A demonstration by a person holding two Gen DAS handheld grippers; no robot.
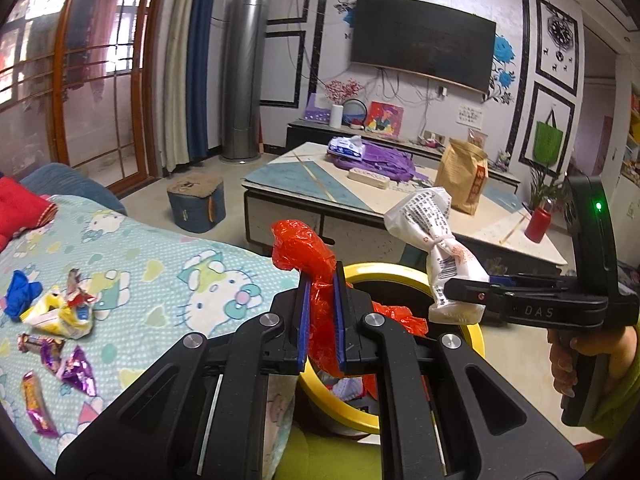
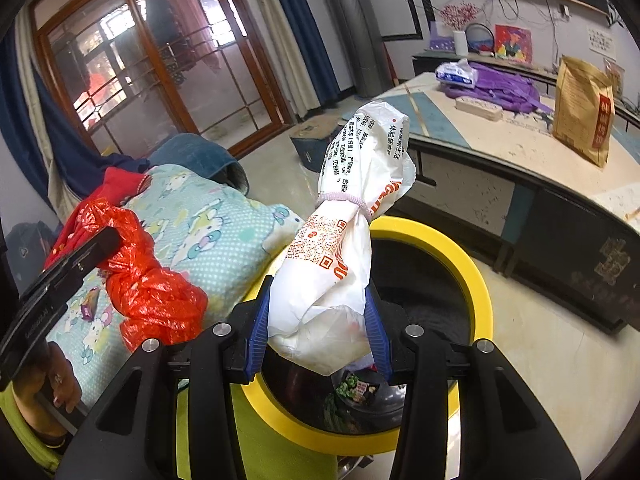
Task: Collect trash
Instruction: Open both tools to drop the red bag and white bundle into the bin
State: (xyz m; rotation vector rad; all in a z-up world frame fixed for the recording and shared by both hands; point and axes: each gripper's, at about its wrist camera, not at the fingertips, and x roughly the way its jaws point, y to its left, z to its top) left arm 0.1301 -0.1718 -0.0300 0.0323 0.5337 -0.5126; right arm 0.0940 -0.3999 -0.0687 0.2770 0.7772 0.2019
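The red bag [image 1: 316, 280] is clamped in the left gripper [image 1: 322, 320], the white bag [image 2: 340, 256] in the right gripper [image 2: 318, 332]; both are best released once centred over the bin [image 2: 476, 276] just below.

Red plastic bag [image 1: 320, 280]; white bag [image 2: 336, 264] printed orange and black; yellow-rimmed bin [image 2: 460, 248] — the bed sheet [image 1: 160, 264] is mint, white-dotted, cartoon cats.

A home living room is shown: a wall-mounted television [image 1: 422, 46] and a low bench [image 1: 320, 184] are seen beyond the fingers, with a cartoon-print bedspread [image 1: 160, 272] to their left.
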